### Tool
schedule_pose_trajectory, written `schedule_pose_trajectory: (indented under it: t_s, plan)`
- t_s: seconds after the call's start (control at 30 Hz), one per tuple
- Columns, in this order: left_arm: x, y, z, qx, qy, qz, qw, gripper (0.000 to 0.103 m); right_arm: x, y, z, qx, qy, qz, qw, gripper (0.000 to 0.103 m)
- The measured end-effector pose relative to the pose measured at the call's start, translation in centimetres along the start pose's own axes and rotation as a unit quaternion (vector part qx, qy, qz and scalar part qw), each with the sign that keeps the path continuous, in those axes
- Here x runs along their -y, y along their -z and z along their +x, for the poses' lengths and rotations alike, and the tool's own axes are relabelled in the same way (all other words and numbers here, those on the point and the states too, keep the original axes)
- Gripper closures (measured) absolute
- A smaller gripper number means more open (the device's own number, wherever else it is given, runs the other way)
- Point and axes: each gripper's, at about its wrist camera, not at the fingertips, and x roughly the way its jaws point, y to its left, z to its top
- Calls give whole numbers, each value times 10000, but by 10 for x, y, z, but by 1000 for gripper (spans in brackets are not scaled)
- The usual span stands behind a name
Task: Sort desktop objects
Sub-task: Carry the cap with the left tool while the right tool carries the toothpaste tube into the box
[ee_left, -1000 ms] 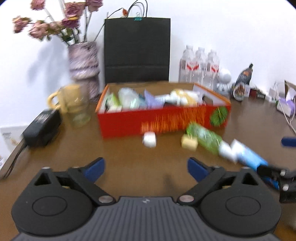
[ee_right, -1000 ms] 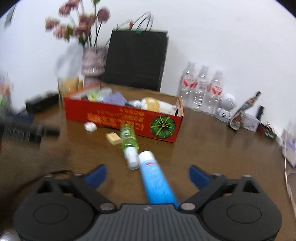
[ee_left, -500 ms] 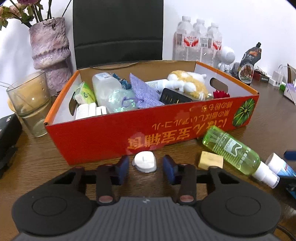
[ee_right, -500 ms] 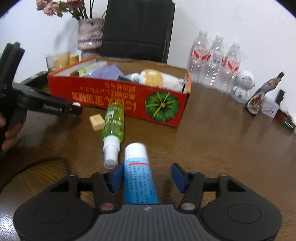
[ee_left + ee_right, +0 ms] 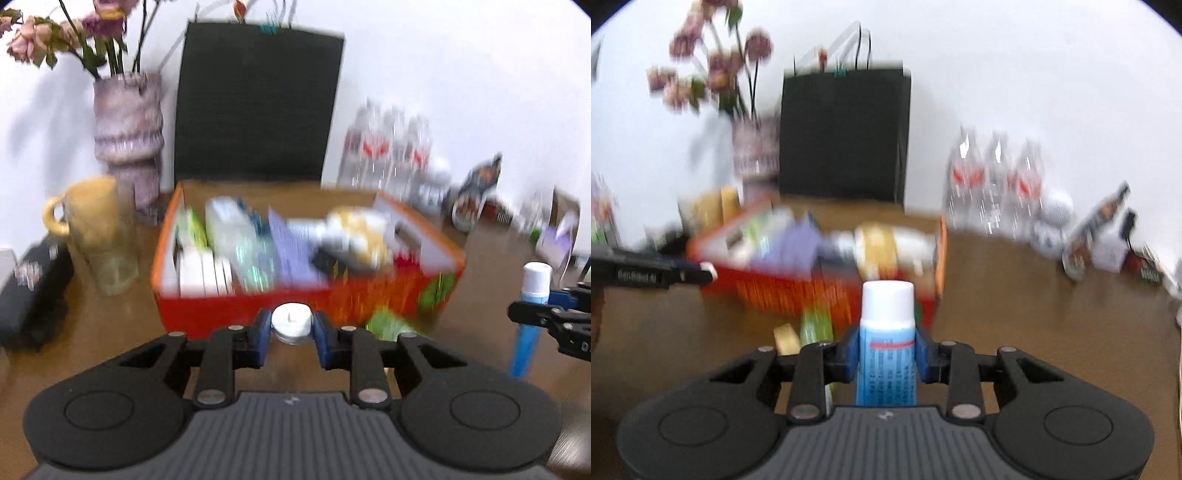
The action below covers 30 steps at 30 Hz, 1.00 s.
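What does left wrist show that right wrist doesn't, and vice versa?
Left wrist only: the left gripper shut on the white tealight, seen from above, and the yellow mug.

Right wrist only: the right gripper shut on the blue tube seen lengthwise, and the tan block on the table.

Both: the red box, black bag, flower vase, water bottles. Both are motion-blurred.

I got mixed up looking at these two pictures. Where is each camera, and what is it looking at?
Left wrist: sits on the left gripper, facing the red box; its fingers pinch a candle.
Right wrist: sits on the right gripper, facing the box too; its fingers pinch a blue tube.
Both show the box, black bag and bottles.
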Motion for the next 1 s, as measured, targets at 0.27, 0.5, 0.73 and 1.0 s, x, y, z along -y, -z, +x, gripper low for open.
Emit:
schedule_pose_trajectory:
  t_s: [0.27, 0.5, 0.73, 1.0]
  plan:
    - [-23, -81, 68, -275, -402, -99, 9988, 77, -23, -96, 92, -348, -564, 319, 9973, 74]
    - [-34, -68, 111, -848, -547, -22, 9949, 77, -45, -153, 169, -713, -874, 627, 9916, 74]
    - [-37, -64, 110, -765, -429, 44, 9961, 25, -40, -139, 217, -1407, -691, 1263, 9795, 27]
    - [-34, -81, 96, -854, -734, -208, 9934, 13, -32, -144, 181, -1660, -263, 862, 9820, 17]
